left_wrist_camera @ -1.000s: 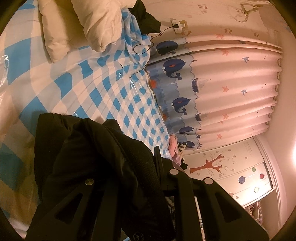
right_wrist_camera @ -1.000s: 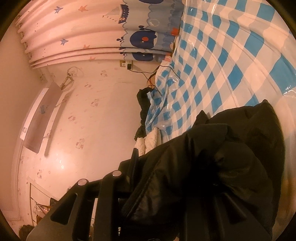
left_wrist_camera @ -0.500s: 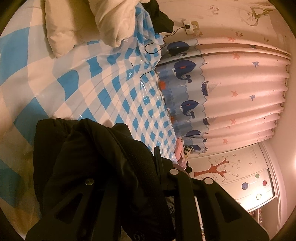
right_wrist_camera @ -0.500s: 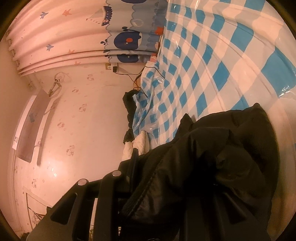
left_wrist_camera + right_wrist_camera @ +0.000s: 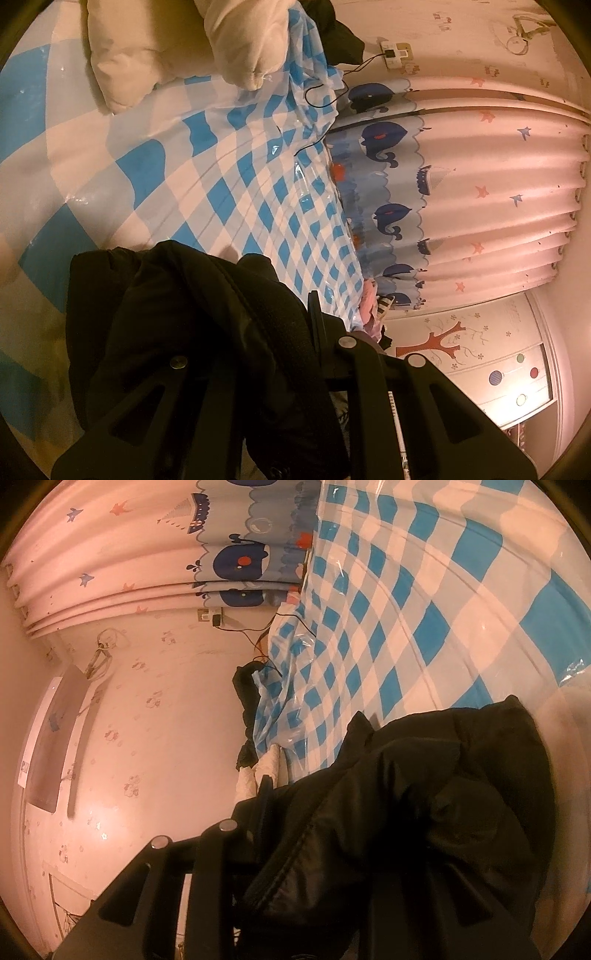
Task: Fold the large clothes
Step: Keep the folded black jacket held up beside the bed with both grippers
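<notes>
2 tongs, the left gripper (image 5: 258, 369) and the right gripper (image 5: 332, 849), are each clamped on the black jacket (image 5: 177, 317), which is held bunched between them, just above the checked bed cover (image 5: 229, 173).

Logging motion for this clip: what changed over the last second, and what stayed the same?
Both views slide steadily across the checked bed cover: in the left view the cream pillow and whale curtain drift right; in the right view the curtain drifts left. So both grippers are travelling. Unchanged: the left gripper and right gripper each stay clamped on the bunched black jacket.
</notes>
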`<state>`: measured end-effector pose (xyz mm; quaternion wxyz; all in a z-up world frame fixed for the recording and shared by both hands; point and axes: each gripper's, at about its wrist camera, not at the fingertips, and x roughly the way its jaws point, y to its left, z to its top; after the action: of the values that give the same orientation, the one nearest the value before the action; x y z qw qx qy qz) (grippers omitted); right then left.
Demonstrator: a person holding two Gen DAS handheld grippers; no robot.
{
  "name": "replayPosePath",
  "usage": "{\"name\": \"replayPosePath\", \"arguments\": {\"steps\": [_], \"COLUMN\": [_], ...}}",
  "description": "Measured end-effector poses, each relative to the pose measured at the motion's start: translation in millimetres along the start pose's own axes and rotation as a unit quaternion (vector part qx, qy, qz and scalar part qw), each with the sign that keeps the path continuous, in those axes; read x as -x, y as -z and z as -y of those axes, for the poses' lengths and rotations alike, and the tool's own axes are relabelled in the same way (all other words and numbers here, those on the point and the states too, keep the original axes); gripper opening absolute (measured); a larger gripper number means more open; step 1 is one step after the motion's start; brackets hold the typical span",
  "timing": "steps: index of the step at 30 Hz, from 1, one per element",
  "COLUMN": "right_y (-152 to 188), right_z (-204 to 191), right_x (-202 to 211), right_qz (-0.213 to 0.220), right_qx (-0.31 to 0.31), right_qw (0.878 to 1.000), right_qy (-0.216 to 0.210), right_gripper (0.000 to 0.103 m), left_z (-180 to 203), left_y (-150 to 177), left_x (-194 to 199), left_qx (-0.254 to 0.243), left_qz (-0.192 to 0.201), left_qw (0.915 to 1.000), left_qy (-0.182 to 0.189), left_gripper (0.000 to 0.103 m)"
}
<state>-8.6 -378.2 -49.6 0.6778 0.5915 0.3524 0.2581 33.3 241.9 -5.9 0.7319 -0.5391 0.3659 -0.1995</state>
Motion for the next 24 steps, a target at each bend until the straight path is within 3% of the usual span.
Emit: {"name": "replayPosePath", "arguments": {"steps": [11,20,24], "right_y": [-9.7,-16.0,-18.2], "right_z": [13.3,25.2,30.6], "right_x": [-7.7,-13.5,-15.6], "right_qz": [0.002,0.001,0.001], "right_qx": [-0.018,-0.042,-0.053], "right_qw": [1.0,0.999,0.998], "right_qy": [0.01,0.013,0.017], "right_gripper": [0.028,0.035,0.038], "left_z": [-10.9,-25.1,-32.3], "left_y": [-11.5,-17.5,-20.3], "left_x": [-21.2,-35.2,-42.5], "left_qx": [0.01,0.03,0.042], "left_qz": [-0.001,-0.006,-0.012], "left_qw": [0.9998,0.999,0.9981], "left_qy": [-0.018,-0.033,-0.044], "left_gripper": [0.01,0.01,0.015]}}
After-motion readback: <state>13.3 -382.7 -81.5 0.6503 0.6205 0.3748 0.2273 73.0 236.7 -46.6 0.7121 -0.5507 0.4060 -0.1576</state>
